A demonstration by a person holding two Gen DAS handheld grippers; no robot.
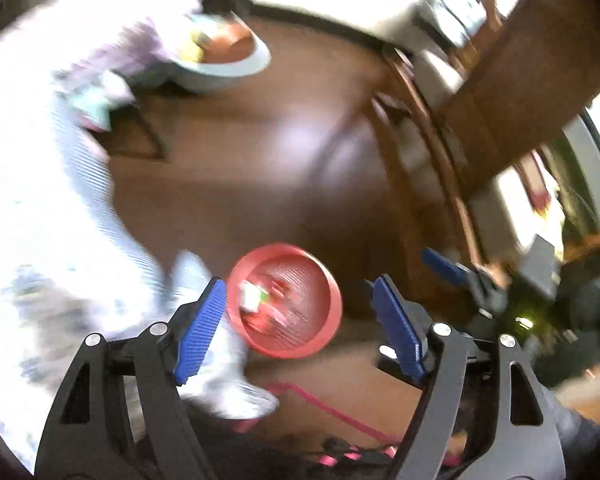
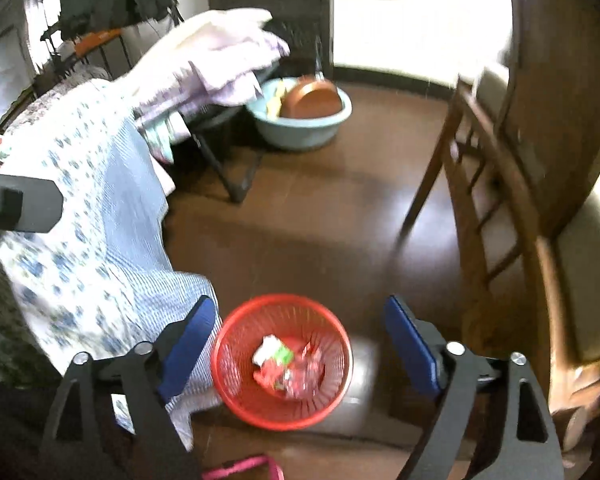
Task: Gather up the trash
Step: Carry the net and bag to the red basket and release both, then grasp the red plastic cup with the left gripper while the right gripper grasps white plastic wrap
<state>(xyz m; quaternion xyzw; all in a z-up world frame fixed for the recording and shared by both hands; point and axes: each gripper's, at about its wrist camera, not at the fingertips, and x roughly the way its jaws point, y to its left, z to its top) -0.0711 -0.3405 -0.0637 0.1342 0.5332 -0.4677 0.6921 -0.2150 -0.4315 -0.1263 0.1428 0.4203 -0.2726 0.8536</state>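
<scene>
Both grippers are hanging over a red basket (image 2: 283, 361) that is sitting on the brown floor (image 2: 320, 216), just beside a blue flowered cloth (image 2: 96, 240). The left gripper (image 1: 300, 320) is standing wide open with nothing between its blue pads; the right gripper (image 2: 300, 348) is likewise gaping and empty.

The trash (image 2: 290, 366) is lying in the bottom of the basket: crumpled wrappers, white, green and red. The left view is blurring, so the single pieces are hard to separate there.

Judging by look, the wrappers are light, thin and crinkly, probably slick, so pinching a bunched fold should hold better than a flat edge. The basket is looking like light, stiff plastic mesh; taking it by the rim seems the safest hold.

Farther back a pale blue basin (image 2: 300, 120) is holding a copper pan (image 2: 312, 98), well apart from the basket. A wooden chair (image 2: 488, 184) is standing to the right.
</scene>
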